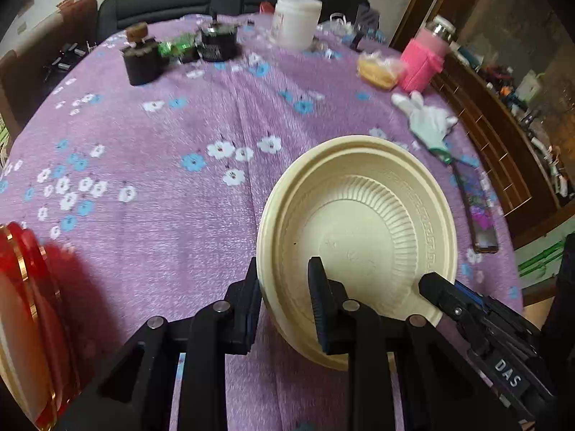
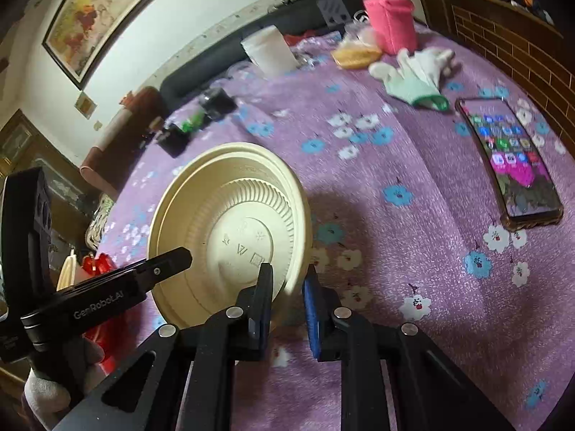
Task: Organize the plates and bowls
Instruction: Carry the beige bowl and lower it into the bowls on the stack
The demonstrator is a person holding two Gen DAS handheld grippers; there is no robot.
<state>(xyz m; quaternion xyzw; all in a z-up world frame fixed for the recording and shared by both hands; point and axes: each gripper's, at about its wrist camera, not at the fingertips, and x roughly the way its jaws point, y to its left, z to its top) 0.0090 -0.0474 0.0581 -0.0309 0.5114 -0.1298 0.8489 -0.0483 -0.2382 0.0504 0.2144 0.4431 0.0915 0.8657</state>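
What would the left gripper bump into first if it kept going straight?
Nothing new: the left gripper already pinches the cream bowl's rim. Going on, it would probably push the bowl into the purple tablecloth.

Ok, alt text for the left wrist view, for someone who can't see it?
The left gripper pinches the near rim of a cream bowl tilted up off a purple flowered tablecloth, while the right gripper grips its rim from the right. A red plate sits at left; a white glove lies beyond.
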